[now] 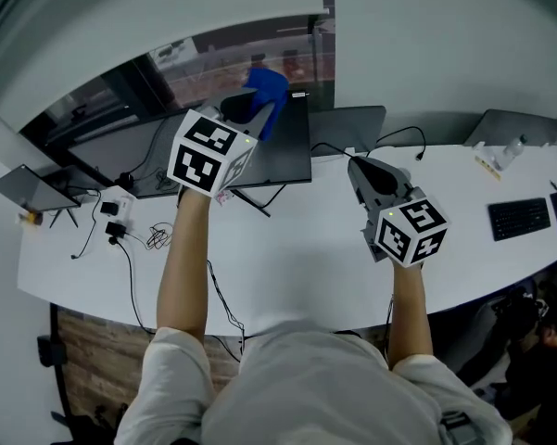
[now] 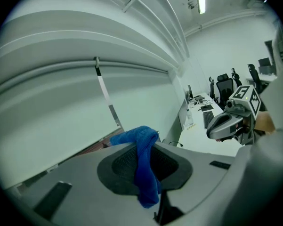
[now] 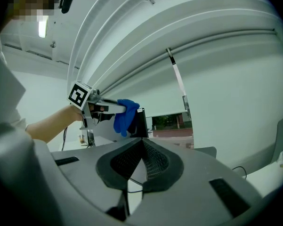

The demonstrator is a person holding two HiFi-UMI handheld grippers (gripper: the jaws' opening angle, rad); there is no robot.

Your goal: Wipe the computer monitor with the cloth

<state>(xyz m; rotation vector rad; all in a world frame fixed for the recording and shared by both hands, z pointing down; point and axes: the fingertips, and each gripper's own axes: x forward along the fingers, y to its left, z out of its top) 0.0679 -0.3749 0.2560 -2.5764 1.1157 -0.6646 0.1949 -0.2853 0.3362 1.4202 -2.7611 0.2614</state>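
The person stands at a long white surface [image 1: 306,248] and holds one gripper in each hand. The left gripper [image 1: 258,105] is raised up to the dark computer monitor [image 1: 283,146], which stands at the far side of the surface. Its jaws are closed on a blue cloth [image 1: 267,87]. In the left gripper view the cloth [image 2: 145,166] is pinched between the two dark pads; one fold hangs down toward the camera and the rest bunches out past the tips. From the head view the cloth is at the upper edge of the monitor, near its right corner. The right gripper view shows the same: the cloth [image 3: 124,116] hangs from the left gripper [image 3: 114,108] just beside the top of the monitor [image 3: 141,123]. Whether the cloth really presses on the screen, I cannot tell. The right gripper [image 1: 360,167] is held lower, over the surface and to the right of the monitor, well apart from the cloth. Its jaws meet at the tips and hold nothing. Farther right on the surface a black keyboard [image 1: 519,218] lies, and at the left some cables [image 1: 153,237] are lying near the base of the monitor.
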